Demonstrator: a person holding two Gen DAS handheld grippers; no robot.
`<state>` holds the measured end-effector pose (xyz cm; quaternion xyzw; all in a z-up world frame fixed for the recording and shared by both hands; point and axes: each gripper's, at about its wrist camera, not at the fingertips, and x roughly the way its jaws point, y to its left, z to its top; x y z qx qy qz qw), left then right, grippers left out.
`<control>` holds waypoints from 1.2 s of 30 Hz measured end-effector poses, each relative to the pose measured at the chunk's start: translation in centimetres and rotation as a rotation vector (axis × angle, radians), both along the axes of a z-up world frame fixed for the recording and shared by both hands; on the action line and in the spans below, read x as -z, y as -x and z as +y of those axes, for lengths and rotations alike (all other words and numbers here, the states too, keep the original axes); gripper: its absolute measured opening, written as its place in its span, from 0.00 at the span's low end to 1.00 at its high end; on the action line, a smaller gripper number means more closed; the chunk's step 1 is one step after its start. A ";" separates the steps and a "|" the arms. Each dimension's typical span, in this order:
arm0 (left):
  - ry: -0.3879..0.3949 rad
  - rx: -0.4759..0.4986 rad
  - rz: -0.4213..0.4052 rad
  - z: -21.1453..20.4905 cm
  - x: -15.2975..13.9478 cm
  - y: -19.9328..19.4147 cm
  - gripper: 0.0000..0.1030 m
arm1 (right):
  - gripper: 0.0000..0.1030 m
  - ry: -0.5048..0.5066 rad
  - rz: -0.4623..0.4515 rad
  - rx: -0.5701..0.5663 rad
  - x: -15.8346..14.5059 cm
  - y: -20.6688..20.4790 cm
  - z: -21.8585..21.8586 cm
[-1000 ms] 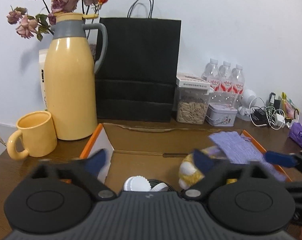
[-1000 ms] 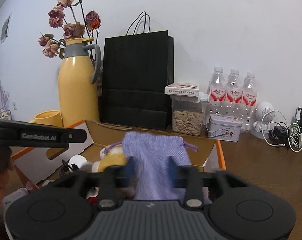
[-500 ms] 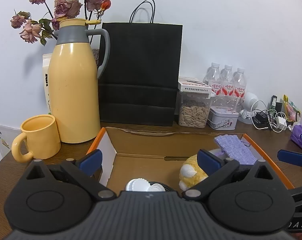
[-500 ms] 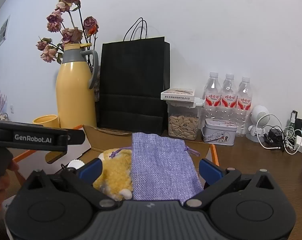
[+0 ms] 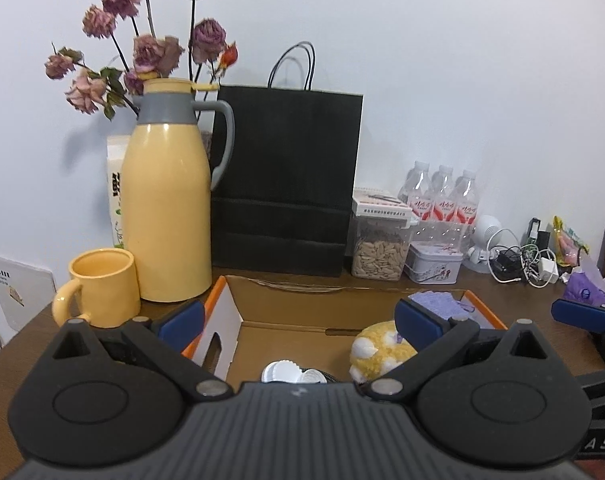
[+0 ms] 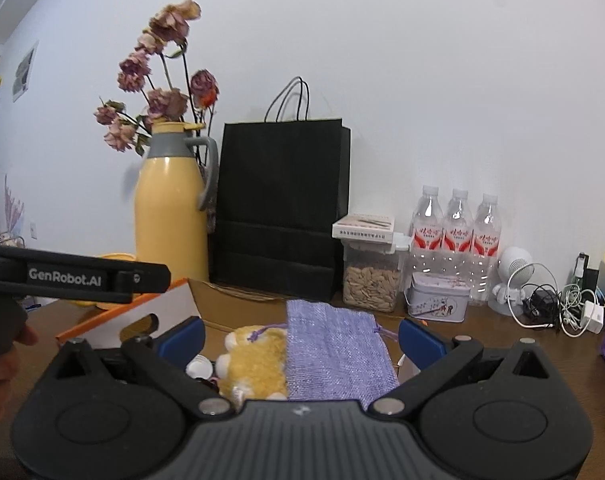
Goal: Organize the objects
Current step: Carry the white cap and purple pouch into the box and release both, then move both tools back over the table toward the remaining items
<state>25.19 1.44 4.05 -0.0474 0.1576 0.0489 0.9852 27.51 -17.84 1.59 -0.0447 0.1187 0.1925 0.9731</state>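
An open cardboard box [image 5: 302,308] with orange-edged flaps sits on the wooden table. Inside lie a yellow plush toy [image 5: 376,350], white caps [image 5: 280,372] and a purple woven pouch [image 5: 438,304]. In the right wrist view the pouch [image 6: 334,348] lies over the box's right side beside the plush toy [image 6: 258,360]. My left gripper [image 5: 298,322] is open and empty above the box's near edge. My right gripper [image 6: 302,334] is open and empty, just behind the pouch. A right fingertip [image 5: 582,312] shows at the right of the left wrist view.
Behind the box stand a yellow thermos [image 5: 166,216] with dried flowers, a yellow mug [image 5: 102,288], a black paper bag [image 5: 286,184], a seed jar [image 5: 378,248], a tin [image 5: 434,266] and water bottles [image 5: 442,200]. Cables and chargers [image 5: 522,260] lie far right.
My right gripper opened and let go of the purple pouch, which now lies over the box's right side. Both grippers have pulled back and tilted upward.
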 end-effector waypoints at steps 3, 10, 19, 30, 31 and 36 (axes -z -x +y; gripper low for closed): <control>-0.007 0.000 -0.005 0.1 -0.4 1.5 1.00 | 1.00 0.001 -0.008 0.000 -0.3 1.2 -0.1; -0.022 0.000 0.009 0.7 -0.8 5.5 1.00 | 1.00 0.012 0.008 -0.005 -0.2 4.6 -0.6; -0.030 -0.024 0.045 1.7 -0.3 10.8 1.00 | 1.00 0.056 0.095 -0.043 1.5 9.8 -1.4; -0.021 -0.040 0.146 2.9 2.7 16.4 1.00 | 1.00 0.116 0.217 -0.129 4.8 15.4 -0.8; -0.019 -0.037 0.157 3.0 3.1 16.7 1.00 | 1.00 0.121 0.231 -0.137 5.2 15.8 -0.6; 0.002 -0.033 0.206 3.5 5.0 18.1 1.00 | 1.00 0.126 0.286 -0.151 6.9 17.1 -0.1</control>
